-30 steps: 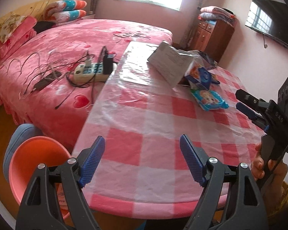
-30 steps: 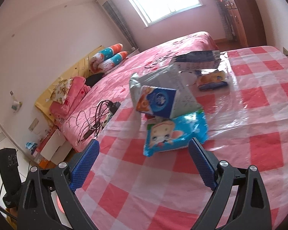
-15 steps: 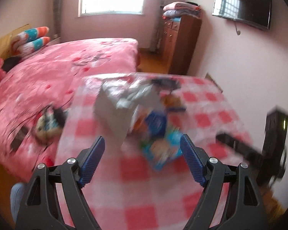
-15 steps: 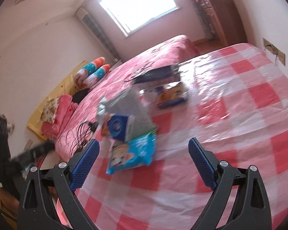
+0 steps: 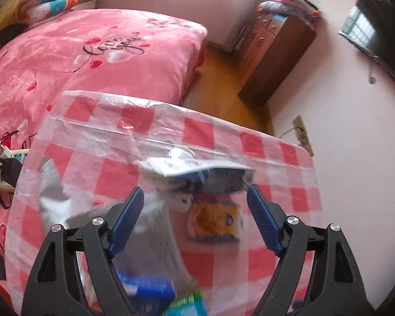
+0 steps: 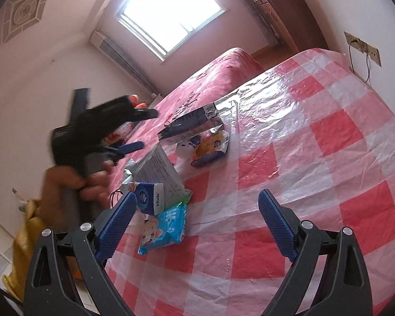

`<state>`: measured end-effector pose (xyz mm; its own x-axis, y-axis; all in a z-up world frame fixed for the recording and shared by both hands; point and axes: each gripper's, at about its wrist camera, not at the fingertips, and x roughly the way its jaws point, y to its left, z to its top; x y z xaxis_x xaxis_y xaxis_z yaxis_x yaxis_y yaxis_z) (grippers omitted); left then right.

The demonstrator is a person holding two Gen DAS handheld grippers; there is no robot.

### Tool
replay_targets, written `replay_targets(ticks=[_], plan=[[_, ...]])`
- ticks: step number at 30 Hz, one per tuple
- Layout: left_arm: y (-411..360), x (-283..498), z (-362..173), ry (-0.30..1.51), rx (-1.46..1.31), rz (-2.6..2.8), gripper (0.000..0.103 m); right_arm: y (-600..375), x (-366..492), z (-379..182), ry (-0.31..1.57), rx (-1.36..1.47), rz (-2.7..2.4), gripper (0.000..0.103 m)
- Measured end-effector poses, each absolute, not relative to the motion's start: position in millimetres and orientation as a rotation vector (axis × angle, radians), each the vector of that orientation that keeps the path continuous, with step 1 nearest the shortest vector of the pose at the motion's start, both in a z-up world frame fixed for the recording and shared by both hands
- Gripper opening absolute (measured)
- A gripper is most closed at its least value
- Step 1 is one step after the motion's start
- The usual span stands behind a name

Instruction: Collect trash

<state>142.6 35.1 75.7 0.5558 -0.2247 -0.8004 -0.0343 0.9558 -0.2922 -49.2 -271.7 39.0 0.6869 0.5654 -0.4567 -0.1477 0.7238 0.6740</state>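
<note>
Your right gripper (image 6: 194,225) hangs over the near part of the table (image 6: 316,137) with its jaws apart and nothing between them. Just beyond its left finger, near the table's left edge, lie a blue wipes pack (image 6: 162,227), a tissue pack (image 6: 148,197) and a grey bag (image 6: 159,175). Your left gripper (image 5: 196,220), jaws also apart and empty, hovers above that edge. Farther along it sit a yellow packet (image 5: 214,220) and a dark box (image 6: 188,122), with the pink bed (image 5: 97,52) beyond.
</note>
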Motion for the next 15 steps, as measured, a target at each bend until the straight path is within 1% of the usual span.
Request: replay_targets(ticks=[7, 12, 15], plan=[[36, 184, 62, 1.006, -0.299, -0.052, 0.081, -287, -41, 28, 0.730, 0.716, 0.432, 0.093], [43, 215, 46, 1.079, -0.348, 0.007, 0.081, -290, -38, 24, 0.740, 0.733, 0.433, 0.093], [41, 230, 30, 1.164, -0.353, 0.047, 0.081, -289, -36, 22, 0.749, 0.731, 0.433, 0.093]])
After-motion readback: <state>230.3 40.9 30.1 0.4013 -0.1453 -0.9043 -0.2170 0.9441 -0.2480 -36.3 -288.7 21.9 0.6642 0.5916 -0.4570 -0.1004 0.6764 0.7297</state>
